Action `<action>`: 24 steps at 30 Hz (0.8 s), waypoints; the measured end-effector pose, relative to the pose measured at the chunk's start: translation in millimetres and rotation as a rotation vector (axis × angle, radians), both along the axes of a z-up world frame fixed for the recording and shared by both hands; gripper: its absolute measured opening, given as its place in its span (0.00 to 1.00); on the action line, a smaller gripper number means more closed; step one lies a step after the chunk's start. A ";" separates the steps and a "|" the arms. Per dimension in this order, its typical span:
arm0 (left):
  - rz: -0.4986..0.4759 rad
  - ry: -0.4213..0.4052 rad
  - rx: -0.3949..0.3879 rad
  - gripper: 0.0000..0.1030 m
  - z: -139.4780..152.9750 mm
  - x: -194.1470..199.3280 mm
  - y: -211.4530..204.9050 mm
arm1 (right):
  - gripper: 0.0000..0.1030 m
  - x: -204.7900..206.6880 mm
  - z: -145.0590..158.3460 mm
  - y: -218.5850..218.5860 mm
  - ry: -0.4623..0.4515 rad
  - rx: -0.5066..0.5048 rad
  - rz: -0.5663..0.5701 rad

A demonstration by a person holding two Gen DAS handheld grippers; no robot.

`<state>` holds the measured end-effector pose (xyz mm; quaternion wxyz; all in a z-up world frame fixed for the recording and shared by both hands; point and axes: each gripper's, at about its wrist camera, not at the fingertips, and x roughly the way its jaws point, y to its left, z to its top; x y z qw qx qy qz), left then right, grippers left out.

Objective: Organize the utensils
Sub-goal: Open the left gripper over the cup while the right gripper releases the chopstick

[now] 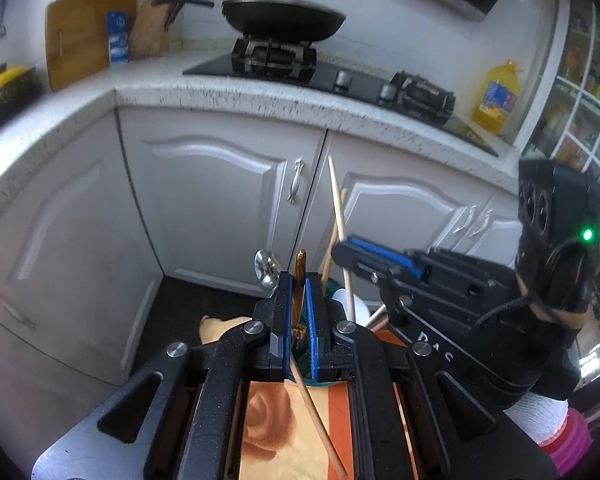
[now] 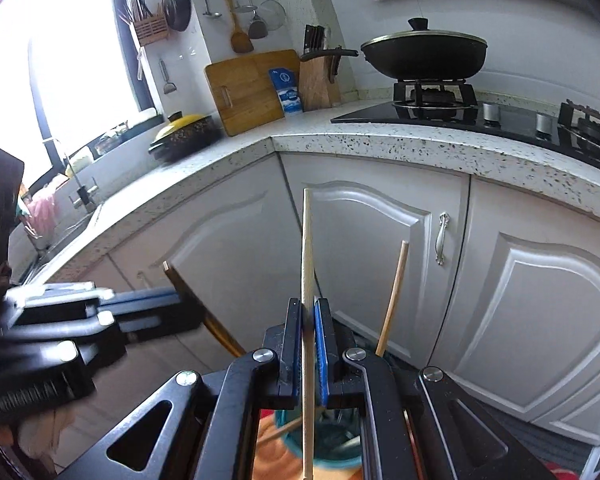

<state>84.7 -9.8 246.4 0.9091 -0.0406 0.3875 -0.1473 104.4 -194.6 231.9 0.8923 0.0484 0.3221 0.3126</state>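
Observation:
My left gripper (image 1: 299,284) is shut on a brown amber-handled utensil (image 1: 300,270), held upright above a teal cup (image 1: 333,286). My right gripper (image 2: 308,312) is shut on a pale wooden chopstick (image 2: 307,248), upright, its lower end over the teal cup (image 2: 332,454). The right gripper also shows in the left wrist view (image 1: 350,248), the left gripper in the right wrist view (image 2: 168,300), blurred. A second wooden chopstick (image 2: 392,300) and a metal spoon (image 1: 266,266) stand by the cup. A loose chopstick (image 1: 320,420) lies slanted below my left gripper.
An orange floral cloth (image 1: 276,424) lies under the cup. White cabinet doors (image 2: 372,256) and a speckled counter (image 2: 380,144) stand ahead. On the counter are a gas stove with a lidded wok (image 2: 424,54), a knife block (image 2: 318,80), a cutting board (image 2: 248,92) and an oil bottle (image 1: 496,98).

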 end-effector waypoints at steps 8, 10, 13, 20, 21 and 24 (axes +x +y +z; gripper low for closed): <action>0.016 0.054 0.014 0.05 -42.2 20.6 -6.6 | 0.06 23.9 -27.7 12.8 -0.029 -0.016 -0.022; 0.018 0.054 0.022 0.05 -48.2 21.8 -8.7 | 0.06 24.9 -33.4 13.1 -0.027 -0.012 -0.025; 0.014 0.050 0.039 0.05 -56.1 20.4 -13.1 | 0.06 23.3 -40.9 14.1 -0.023 -0.034 -0.021; -0.002 0.086 0.028 0.05 -67.7 18.9 -16.4 | 0.06 -1.0 -51.3 6.8 -0.002 -0.107 0.019; -0.001 0.090 0.026 0.05 -68.8 19.2 -16.5 | 0.06 -7.4 -55.8 5.8 0.011 -0.131 0.024; 0.011 0.109 0.019 0.05 -73.9 22.5 -15.5 | 0.06 -16.2 -64.8 1.3 0.039 -0.151 0.023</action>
